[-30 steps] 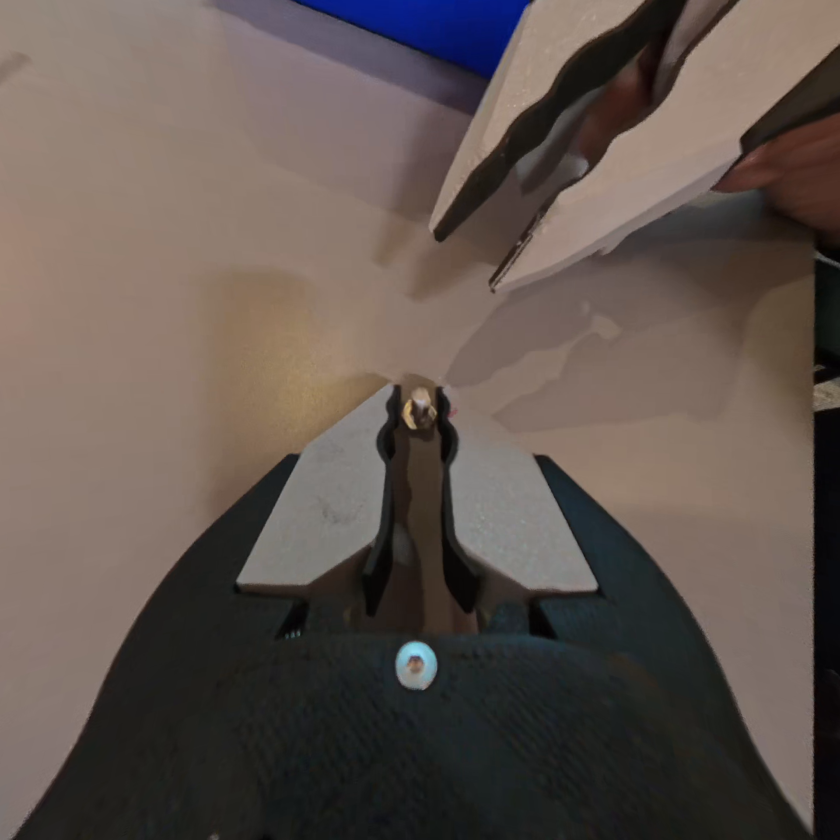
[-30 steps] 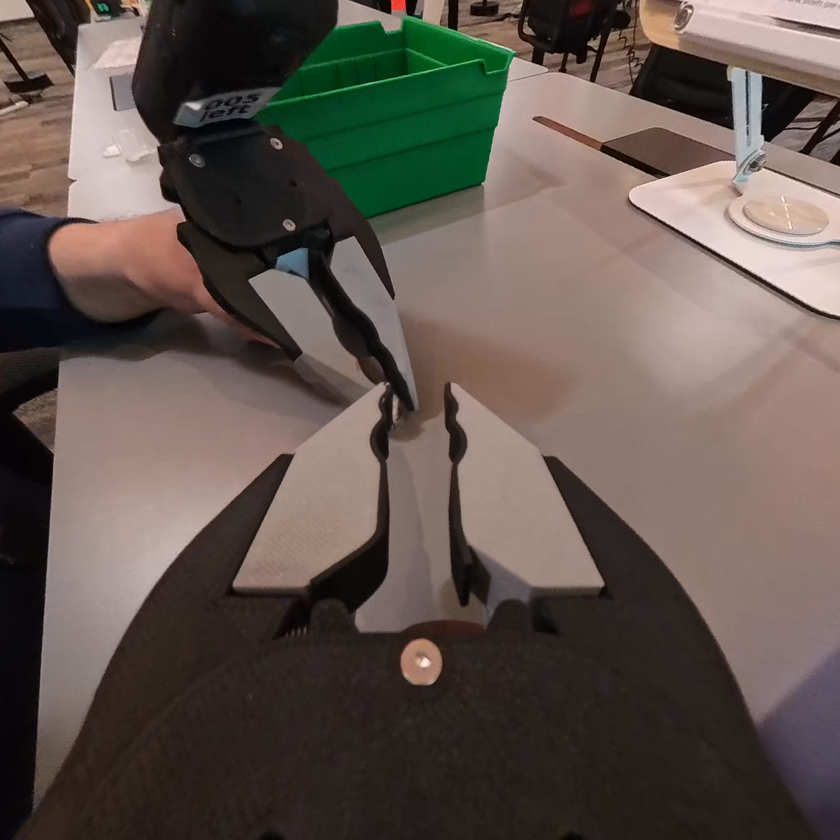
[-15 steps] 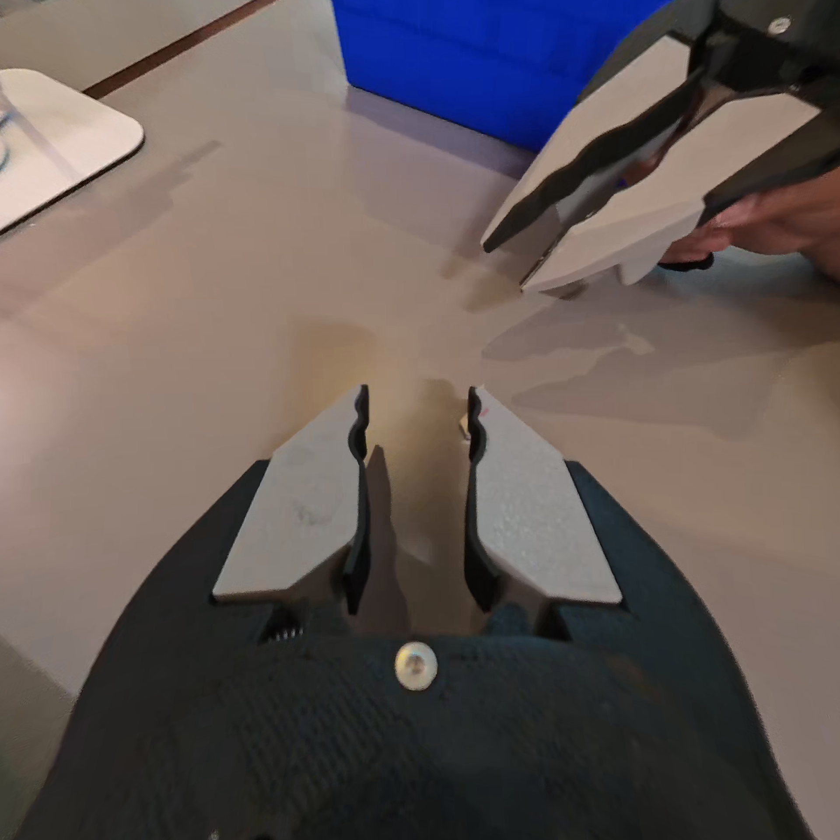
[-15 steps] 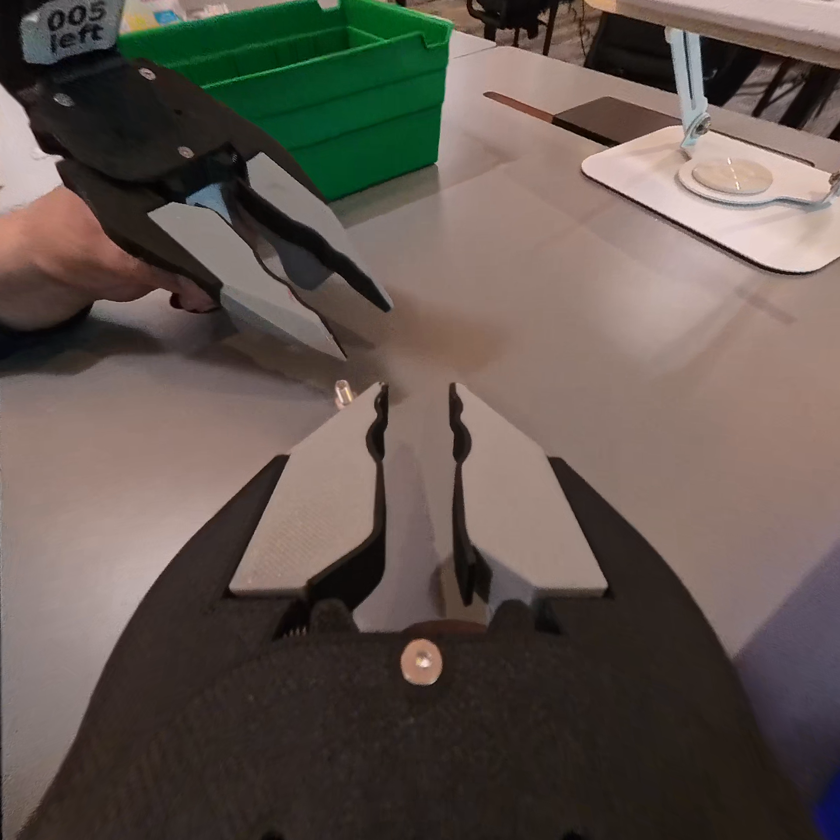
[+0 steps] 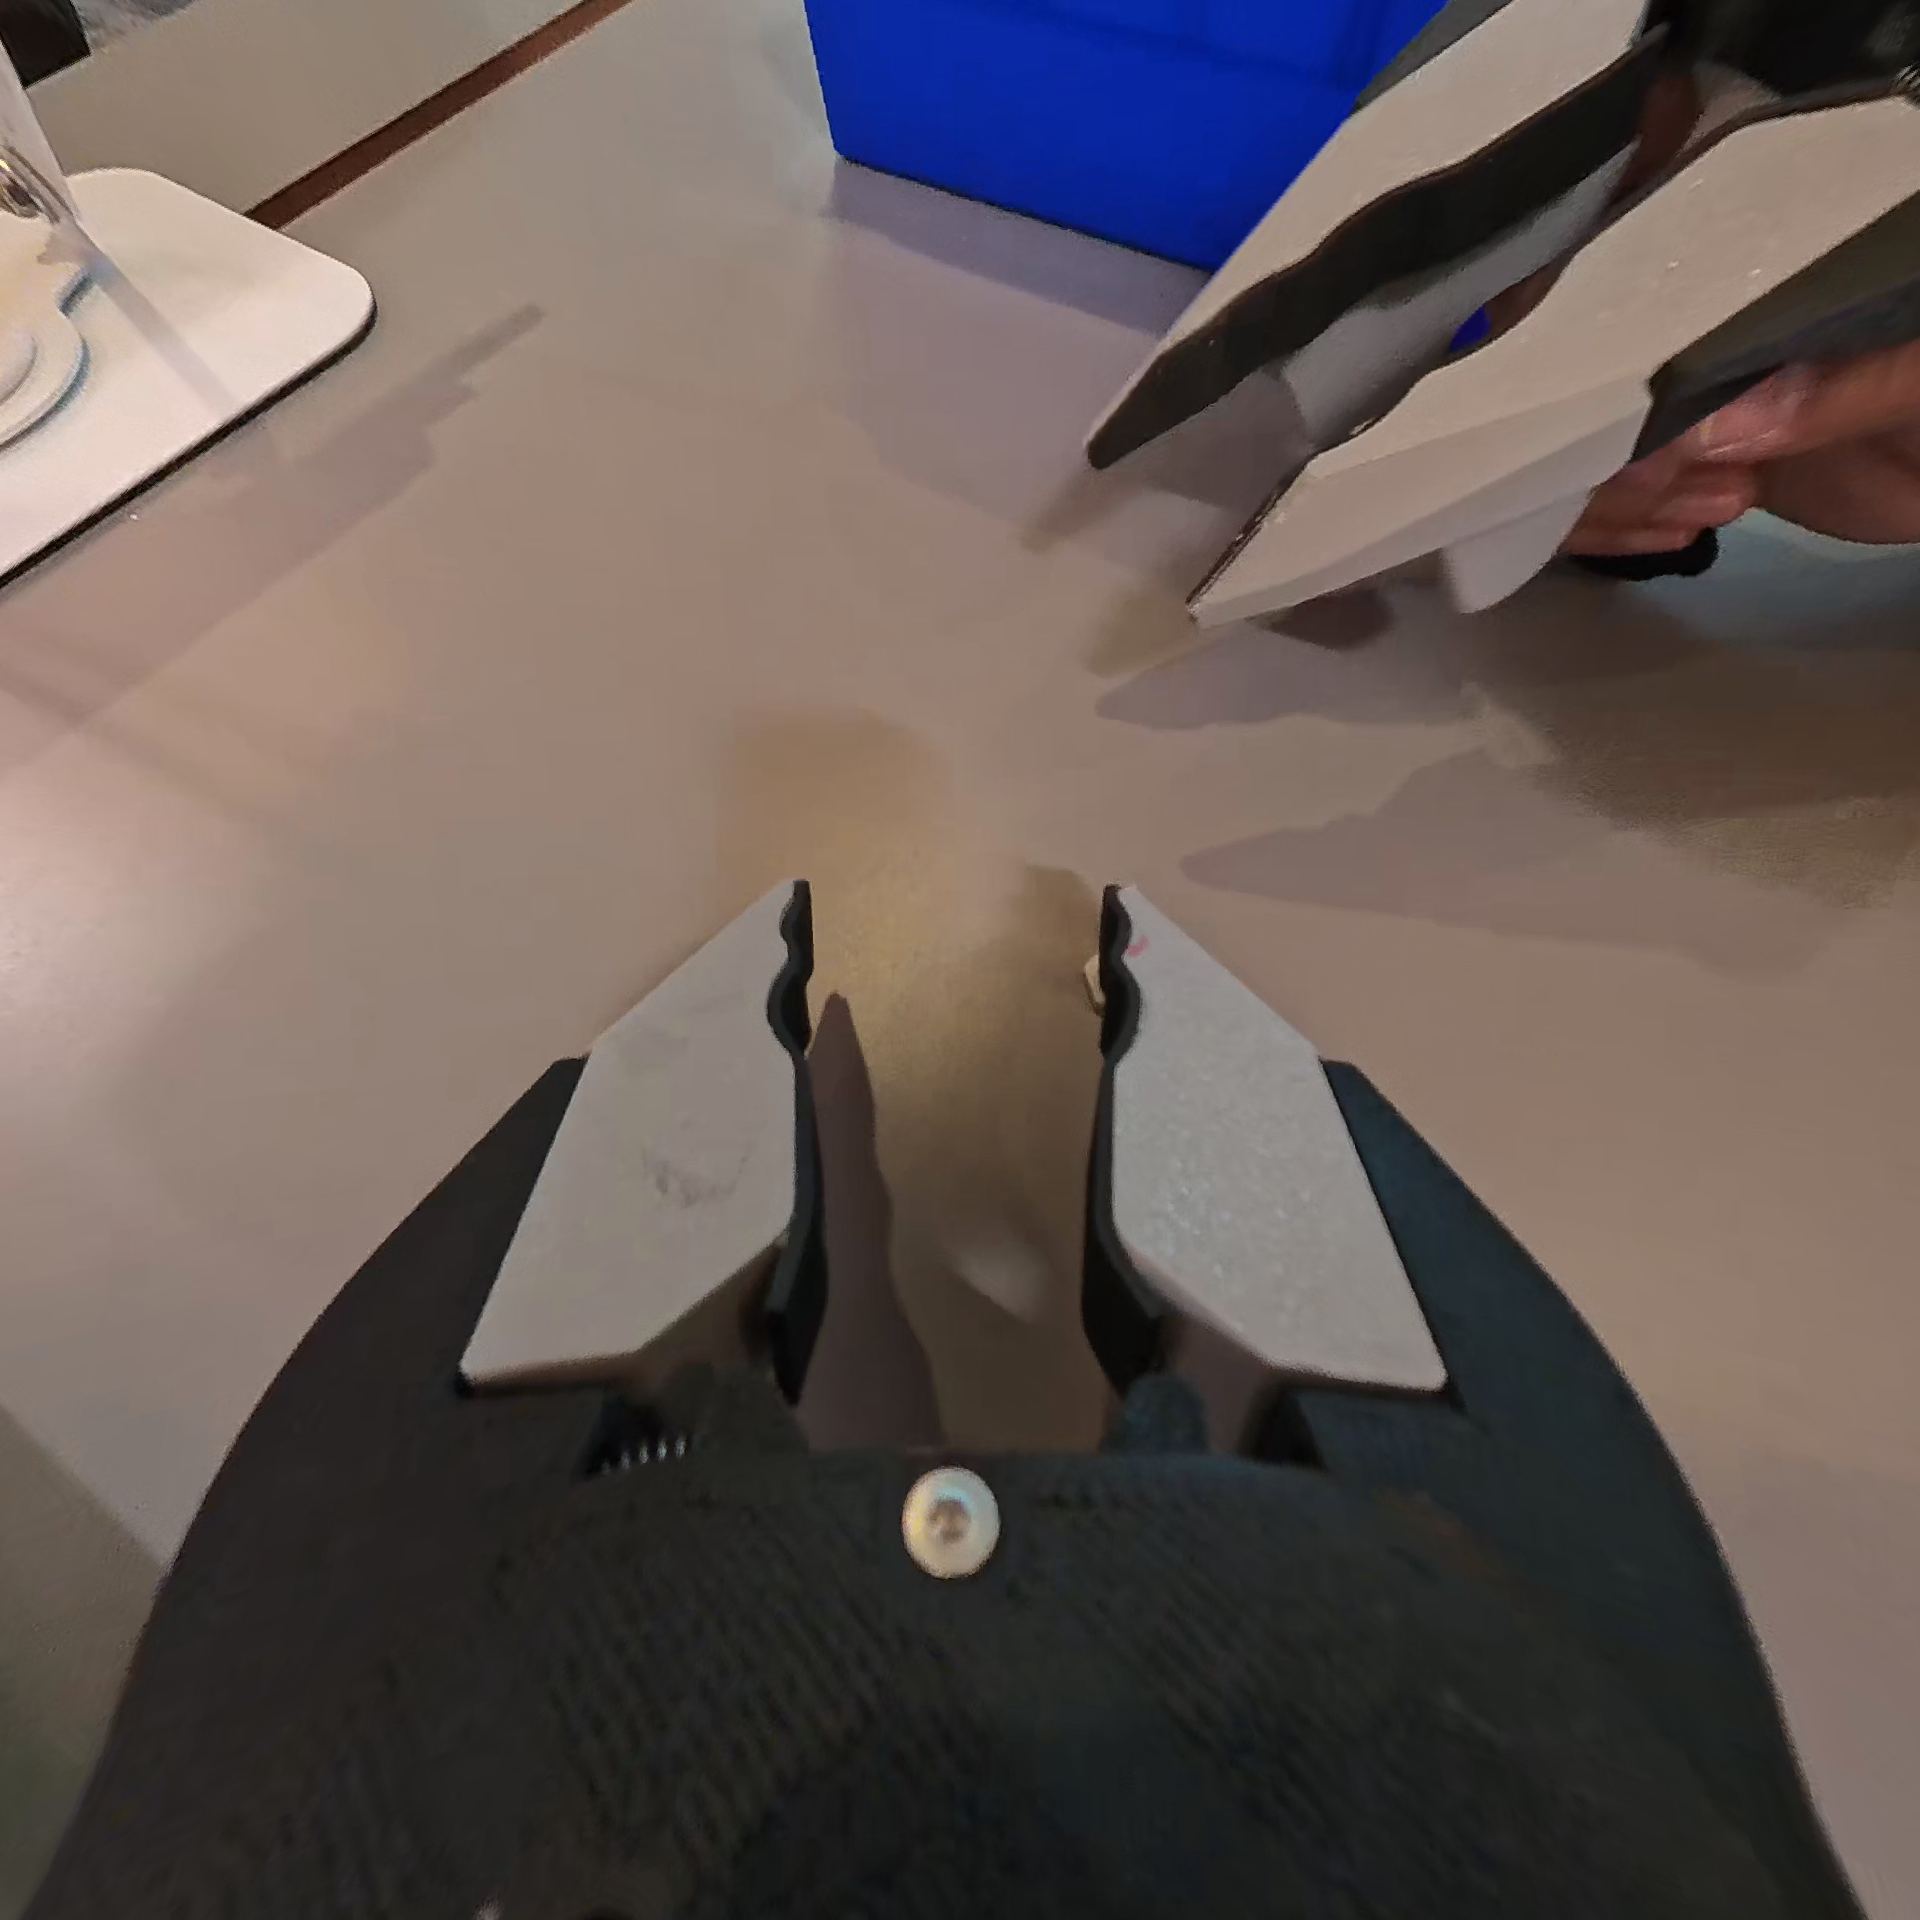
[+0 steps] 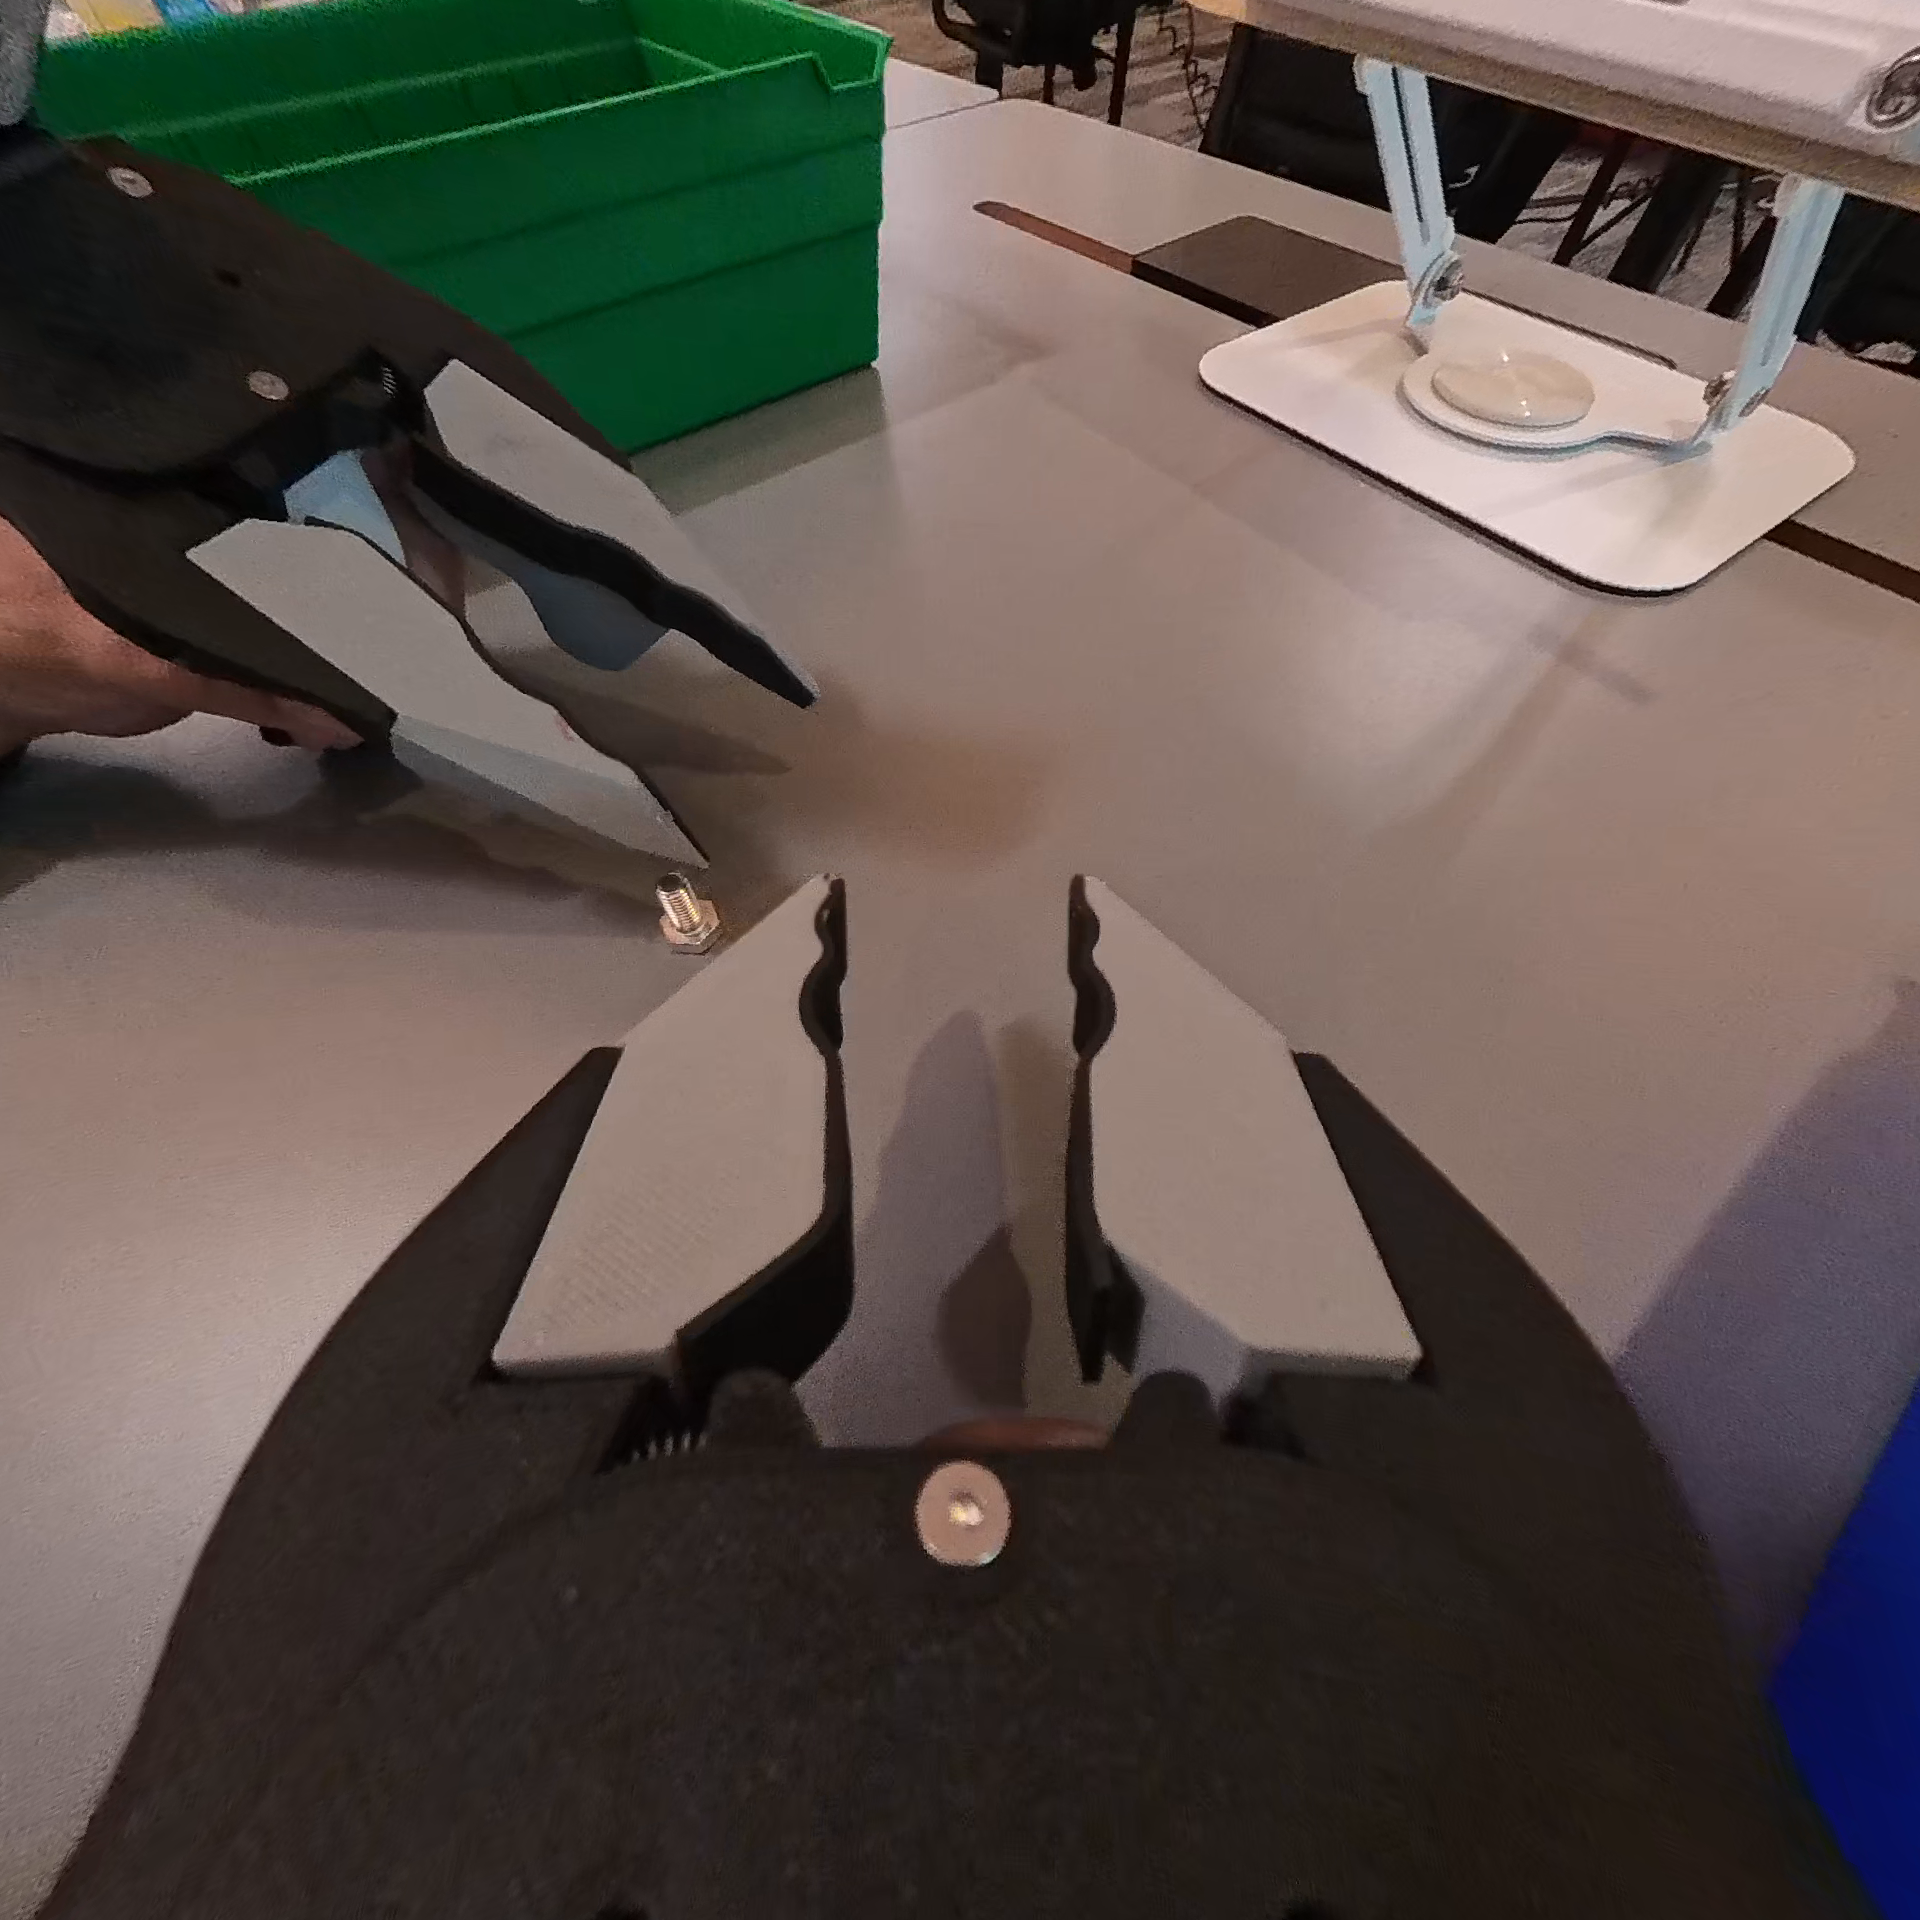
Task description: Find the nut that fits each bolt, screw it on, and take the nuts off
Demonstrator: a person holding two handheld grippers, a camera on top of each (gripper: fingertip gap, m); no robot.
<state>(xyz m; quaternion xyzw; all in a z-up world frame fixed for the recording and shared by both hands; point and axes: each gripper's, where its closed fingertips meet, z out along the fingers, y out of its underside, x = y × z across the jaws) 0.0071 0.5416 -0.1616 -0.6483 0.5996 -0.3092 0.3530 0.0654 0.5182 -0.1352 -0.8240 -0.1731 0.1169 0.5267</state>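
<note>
A small silver bolt [image 6: 686, 920] stands on its hex head on the grey table [image 6: 1247, 831], thread up. It is free of both grippers. My left gripper [image 5: 954, 914] is open and empty; the bolt [image 5: 1091, 977] peeks out at the inner edge of its right finger. In the right wrist view the left gripper [image 6: 753, 779] hovers just above and left of the bolt. My right gripper [image 6: 954, 894] is open and empty, with the bolt just left of its left fingertip. It also shows at the upper right of the left wrist view [image 5: 1143, 535]. No nut is in view.
A green bin [image 6: 520, 187] stands at the back left behind the left gripper. A blue bin [image 5: 1039, 104] stands behind the right gripper. A white stand base [image 6: 1527, 457] sits at the far side of the table. A hand [image 5: 1766, 468] holds each gripper.
My left gripper was shut on the bolt; it has opened and drawn back, leaving the bolt standing on the table. My right gripper has pulled away and opened a little wider.
</note>
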